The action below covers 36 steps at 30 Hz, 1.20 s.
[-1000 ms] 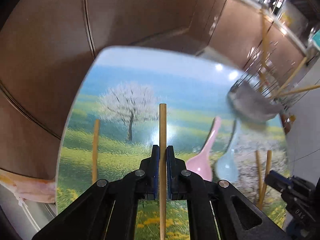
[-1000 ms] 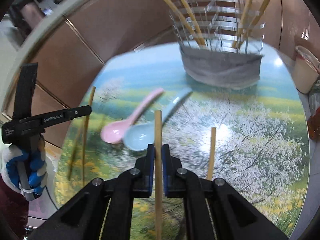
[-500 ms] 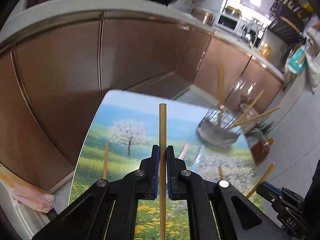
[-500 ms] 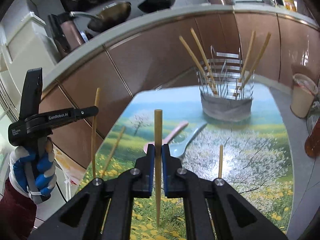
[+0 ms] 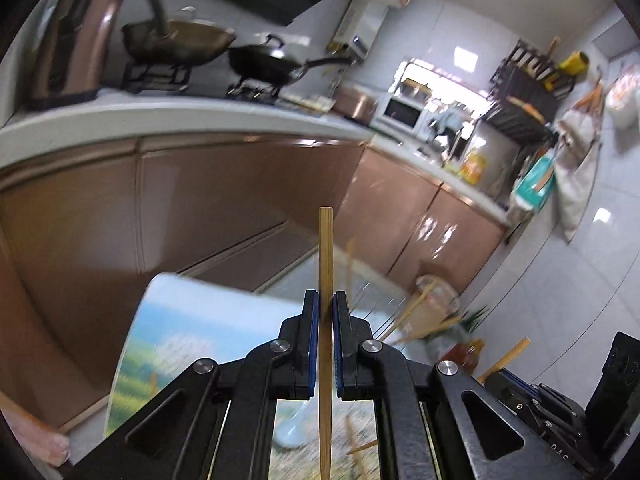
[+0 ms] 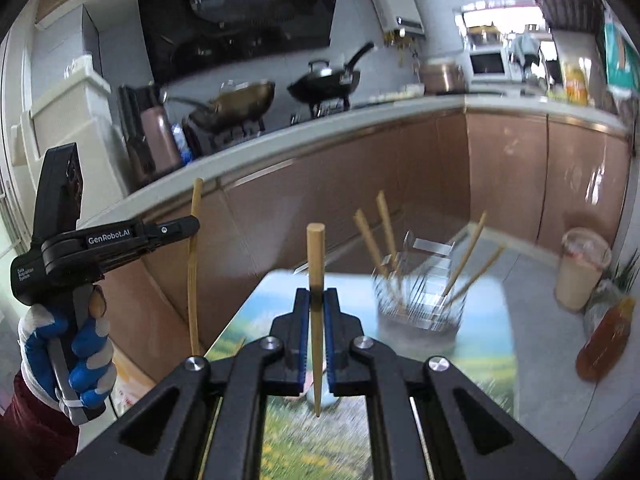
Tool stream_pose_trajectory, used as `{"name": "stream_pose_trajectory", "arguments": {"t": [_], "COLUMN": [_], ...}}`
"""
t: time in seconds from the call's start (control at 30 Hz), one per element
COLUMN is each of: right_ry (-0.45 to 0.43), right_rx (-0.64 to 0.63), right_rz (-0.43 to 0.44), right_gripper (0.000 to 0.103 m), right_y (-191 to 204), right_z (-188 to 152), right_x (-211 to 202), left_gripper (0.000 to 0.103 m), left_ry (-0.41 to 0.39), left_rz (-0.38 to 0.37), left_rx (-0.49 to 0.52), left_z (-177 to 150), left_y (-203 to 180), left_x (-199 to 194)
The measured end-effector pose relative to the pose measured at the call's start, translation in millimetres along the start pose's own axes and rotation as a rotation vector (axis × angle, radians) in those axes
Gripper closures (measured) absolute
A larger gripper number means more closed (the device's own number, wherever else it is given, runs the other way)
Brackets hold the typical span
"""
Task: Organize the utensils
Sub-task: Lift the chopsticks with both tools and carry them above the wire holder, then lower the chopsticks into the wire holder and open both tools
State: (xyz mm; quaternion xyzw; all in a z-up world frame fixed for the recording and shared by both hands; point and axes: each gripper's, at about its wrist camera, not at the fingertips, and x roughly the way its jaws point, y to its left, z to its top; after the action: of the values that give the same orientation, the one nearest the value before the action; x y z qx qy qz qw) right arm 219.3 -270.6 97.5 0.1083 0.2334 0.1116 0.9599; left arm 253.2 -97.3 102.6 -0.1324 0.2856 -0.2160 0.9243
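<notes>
A: Now, left wrist view first. Entry: the left gripper [image 5: 326, 344] has its black jaws with blue pads clamped on a pale bamboo chopstick [image 5: 325, 264]. The stick runs straight along the jaw line, its blunt end well past the fingertips, its other end off the bottom of the frame.

B: Surface below?

A: A table with a printed meadow-and-tree landscape top [image 5: 168, 320], blurred. Beyond the fingertips, a clear wire-framed utensil holder [image 5: 372, 308] stands on it, with loose chopsticks leaning out; too smeared to count. At lower right, the right gripper [image 5: 504, 376] shows, with a second bamboo chopstick [image 5: 508, 356] sticking up out of it at a slant.

B: Right wrist view?

A: The right gripper [image 6: 316, 340] is likewise closed on its bamboo chopstick [image 6: 316, 276]: thick round end forward and up, thin tip down between the arms of the gripper. Both sticks are off the table, held in the air.

B: The holder?

A: The utensil holder [image 6: 418, 316] stands on the landscape table [image 6: 484, 360], right of the fingertips, with four chopsticks leaning in it. At left, a hand in a blue-and-white work glove [image 6: 66, 344] grips the left gripper's [image 6: 188, 226] handle; its chopstick [image 6: 195, 268] hangs near upright, pinched at the upper part.

B: Background?

A: A brown cabinet front [image 6: 360, 188] and a white counter with two woks on a stove [image 6: 280, 96].
</notes>
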Motion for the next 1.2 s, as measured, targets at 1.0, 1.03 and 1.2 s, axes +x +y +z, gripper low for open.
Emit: {"name": "stream_pose_trajectory", "arguments": {"t": [1.0, 1.03, 1.2], "right_ry": [-0.026, -0.018, 0.018], "right_rx": [-0.043, -0.042, -0.038], "right_rz": [-0.212, -0.208, -0.204], "right_gripper": [0.097, 0.097, 0.096], "right_y": [-119, -120, -119], "right_z": [22, 18, 7], "right_x": [153, 154, 156], "left_gripper": [0.097, 0.097, 0.097], "left_ry": [-0.205, -0.204, -0.193], "left_rz": [0.073, 0.080, 0.101], "left_rx": [0.082, 0.085, 0.102], "left_z": [-4, -7, -14], "left_y": [-66, -65, -63], "left_x": [245, 246, 249]}}
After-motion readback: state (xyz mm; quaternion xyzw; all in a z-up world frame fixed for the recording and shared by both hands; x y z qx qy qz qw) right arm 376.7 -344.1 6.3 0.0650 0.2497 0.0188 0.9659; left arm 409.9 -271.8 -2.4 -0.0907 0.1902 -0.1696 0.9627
